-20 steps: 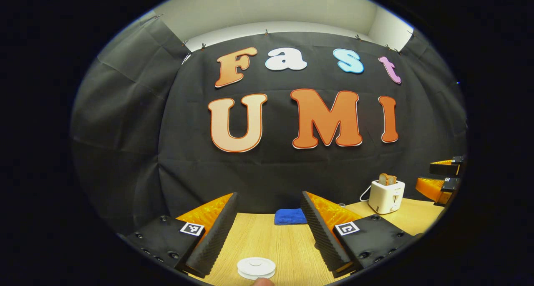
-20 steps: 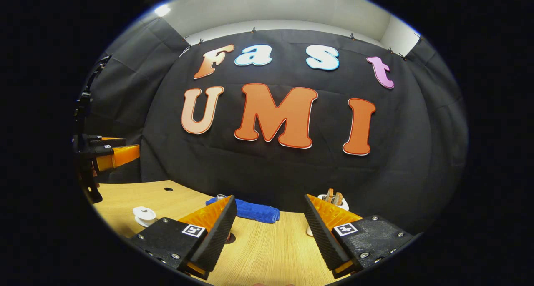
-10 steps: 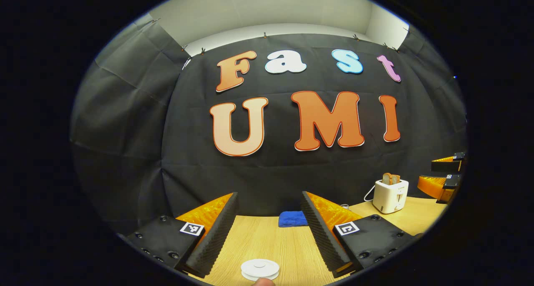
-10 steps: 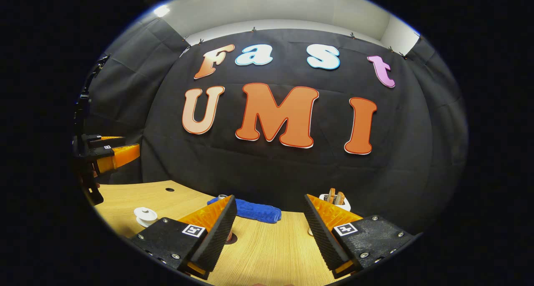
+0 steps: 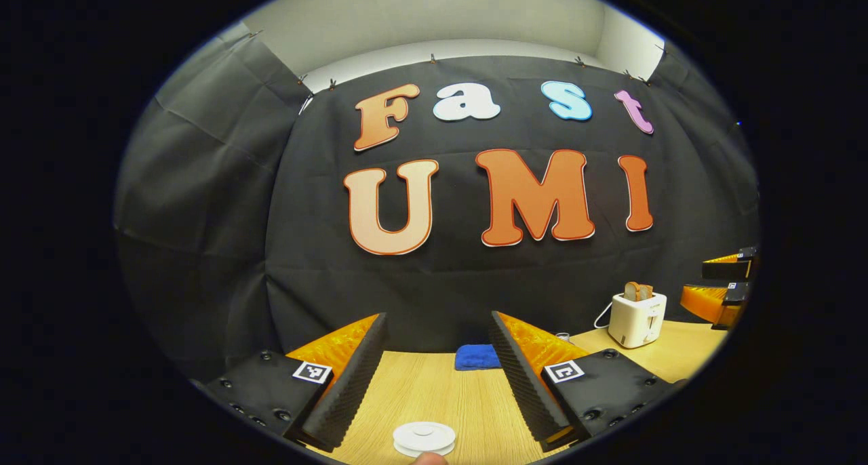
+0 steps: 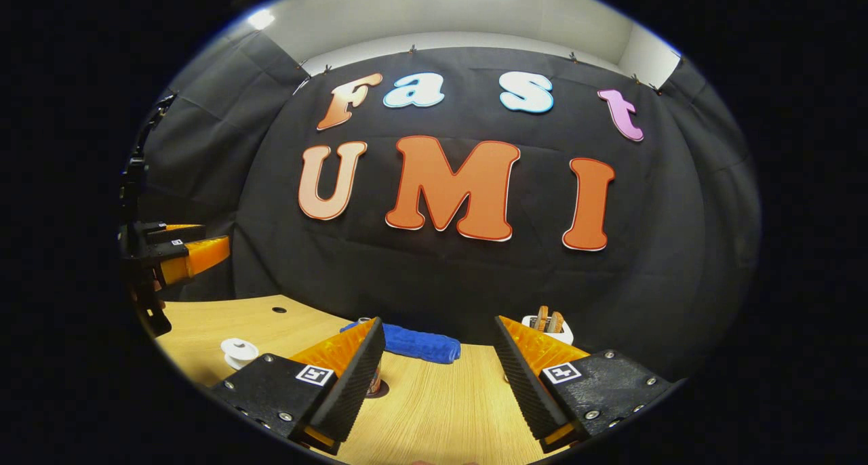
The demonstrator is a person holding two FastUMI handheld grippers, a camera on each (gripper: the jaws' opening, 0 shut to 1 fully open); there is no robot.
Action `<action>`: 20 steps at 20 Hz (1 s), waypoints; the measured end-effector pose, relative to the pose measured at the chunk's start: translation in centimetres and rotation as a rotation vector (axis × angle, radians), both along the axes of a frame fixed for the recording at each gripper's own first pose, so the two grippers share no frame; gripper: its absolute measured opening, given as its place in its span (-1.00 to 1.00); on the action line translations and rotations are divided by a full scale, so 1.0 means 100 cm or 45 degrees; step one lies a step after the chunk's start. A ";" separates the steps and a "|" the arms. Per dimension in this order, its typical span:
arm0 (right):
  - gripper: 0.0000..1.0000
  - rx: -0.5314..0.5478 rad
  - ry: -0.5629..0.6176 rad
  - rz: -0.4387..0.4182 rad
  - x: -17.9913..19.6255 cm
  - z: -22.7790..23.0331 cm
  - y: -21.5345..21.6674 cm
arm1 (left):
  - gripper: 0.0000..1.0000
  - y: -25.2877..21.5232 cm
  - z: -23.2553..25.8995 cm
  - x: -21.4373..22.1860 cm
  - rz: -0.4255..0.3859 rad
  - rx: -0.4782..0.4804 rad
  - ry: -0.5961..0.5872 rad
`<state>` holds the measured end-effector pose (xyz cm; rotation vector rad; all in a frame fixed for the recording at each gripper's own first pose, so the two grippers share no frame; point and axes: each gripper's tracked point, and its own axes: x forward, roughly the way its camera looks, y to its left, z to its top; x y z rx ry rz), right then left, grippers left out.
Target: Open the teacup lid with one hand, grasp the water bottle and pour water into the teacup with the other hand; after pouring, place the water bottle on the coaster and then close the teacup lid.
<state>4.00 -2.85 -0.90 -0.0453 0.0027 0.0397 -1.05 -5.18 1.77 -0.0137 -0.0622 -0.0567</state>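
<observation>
Jaws of both grippers stand wide apart with nothing held between them. In the left gripper view the left gripper (image 5: 434, 377) hangs over the wooden tabletop (image 5: 434, 390), and the white teacup lid (image 5: 424, 438) sits on the teacup just in front of its fingers, at the bottom edge of the view – the cup below it is cut off. A blue cloth (image 5: 477, 356) lies on the tabletop well behind the lid, against the booth wall. A white toaster (image 5: 637, 319) with bread in its slots stands to the right of the cloth, and the right gripper (image 5: 719, 285) shows beyond the toaster at the far right edge.

In the right gripper view the right gripper (image 6: 437, 377) is over the same tabletop – the blue cloth lies ahead between its fingers. The water bottle (image 6: 371, 377) stands just left of the cloth, mostly hidden behind the gripper's left finger, so I cannot tell whether it rests on a coaster. The lidded teacup (image 6: 239, 352) sits farther left of the cloth, near the left gripper
</observation>
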 end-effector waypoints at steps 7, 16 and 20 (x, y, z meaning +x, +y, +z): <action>0.92 -0.015 0.000 0.024 0.002 0.003 0.009 | 0.96 0.001 -0.003 0.000 -0.003 -0.003 0.005; 0.92 0.006 -0.003 0.045 0.005 0.008 0.015 | 0.95 0.008 -0.004 0.001 0.016 0.003 0.002; 0.92 -0.001 -0.001 0.048 0.006 0.008 0.017 | 0.96 0.010 -0.004 0.001 0.017 0.007 0.003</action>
